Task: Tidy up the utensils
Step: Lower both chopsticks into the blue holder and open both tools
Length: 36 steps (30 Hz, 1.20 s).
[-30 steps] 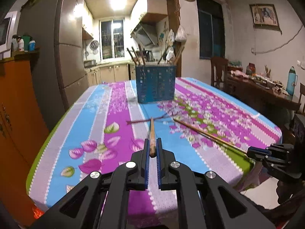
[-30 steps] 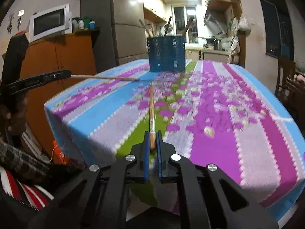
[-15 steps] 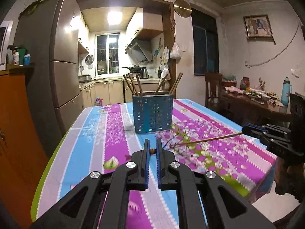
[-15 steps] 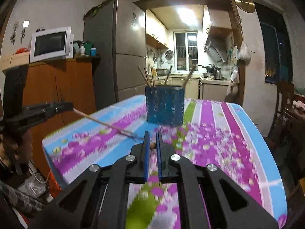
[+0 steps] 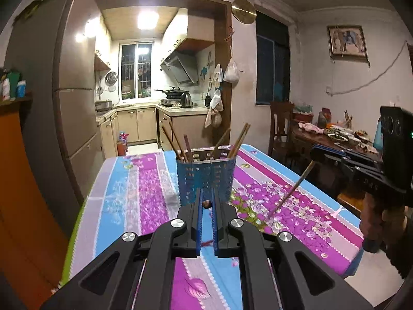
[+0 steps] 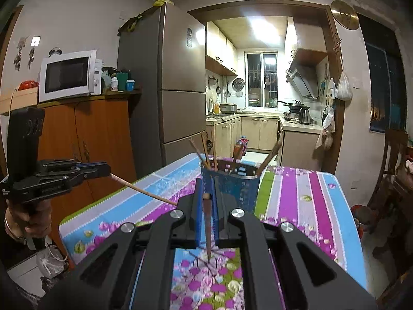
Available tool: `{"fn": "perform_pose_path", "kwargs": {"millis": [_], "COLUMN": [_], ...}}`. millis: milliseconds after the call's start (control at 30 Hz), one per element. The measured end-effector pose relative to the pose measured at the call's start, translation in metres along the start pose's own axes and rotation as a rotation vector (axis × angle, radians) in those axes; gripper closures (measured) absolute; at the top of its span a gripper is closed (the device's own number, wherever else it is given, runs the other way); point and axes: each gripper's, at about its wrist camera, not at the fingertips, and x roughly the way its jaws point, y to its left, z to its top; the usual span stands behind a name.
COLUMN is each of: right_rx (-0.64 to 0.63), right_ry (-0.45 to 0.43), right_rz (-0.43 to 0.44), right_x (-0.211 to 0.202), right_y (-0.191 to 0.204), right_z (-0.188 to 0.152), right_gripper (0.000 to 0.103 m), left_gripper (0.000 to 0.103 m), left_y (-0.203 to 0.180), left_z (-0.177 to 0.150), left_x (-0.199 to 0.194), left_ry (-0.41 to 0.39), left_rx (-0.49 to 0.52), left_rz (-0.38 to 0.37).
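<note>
A blue perforated utensil holder (image 5: pixel 206 175) stands on the floral tablecloth with several wooden chopsticks in it; it also shows in the right wrist view (image 6: pixel 230 186). My left gripper (image 5: pixel 206 204) is shut on a wooden chopstick (image 5: pixel 206 203), seen end-on, lifted above the table in front of the holder. My right gripper (image 6: pixel 206 197) is shut on another chopstick (image 6: pixel 207 222) whose tip points down toward the cloth. Each gripper shows in the other's view: the right gripper (image 5: pixel 316 156) with its chopstick (image 5: pixel 291 188), the left gripper (image 6: pixel 107 170) with its chopstick (image 6: pixel 144 192).
The table (image 5: pixel 296 222) has edges near on the left and right. A fridge (image 6: pixel 178 87) and an orange cabinet (image 6: pixel 87 139) with a microwave (image 6: pixel 68 76) stand to the left. A wooden chair (image 5: pixel 280 126) and a cluttered side table (image 5: pixel 335 134) stand to the right.
Both grippers have lifted their chopsticks off the table and tipped them upward, tips now hanging down. Both have moved closer to the blue holder.
</note>
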Motion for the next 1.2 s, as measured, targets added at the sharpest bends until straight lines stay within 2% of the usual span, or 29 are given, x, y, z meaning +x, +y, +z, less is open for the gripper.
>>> {"fn": "perform_pose_path", "kwargs": {"millis": [267, 533, 733, 833, 1000, 1200], "right_rx": [-0.013, -0.024, -0.041, -0.040, -0.011, 0.030], "right_ry": [-0.006, -0.112, -0.172, -0.179, -0.185, -0.150], "right_rz": [-0.005, -0.030, -0.077, -0.093, -0.117, -0.116], "right_x": [0.010, 0.007, 0.023, 0.040, 0.068, 0.100], "right_y": [-0.002, -0.019, -0.036, -0.045, -0.065, -0.082], "right_z": [0.042, 0.116, 0.166, 0.178, 0.186, 0.178], "right_gripper": [0.098, 0.098, 0.098, 0.098, 0.098, 0.098], "left_gripper": [0.096, 0.096, 0.096, 0.096, 0.096, 0.096], "left_y": [0.010, 0.009, 0.018, 0.027, 0.040, 0.052], "left_z": [0.059, 0.135, 0.188, 0.205, 0.216, 0.231], "left_x": [0.028, 0.055, 0.084, 0.104, 0.134, 0.159], "left_ry": [0.077, 0.106, 0.114, 0.136, 0.162, 0.167], "left_rx": [0.014, 0.062, 0.085, 0.068, 0.050, 0.003], "left_rz": [-0.038, -0.050, -0.039, -0.058, -0.045, -0.067]}}
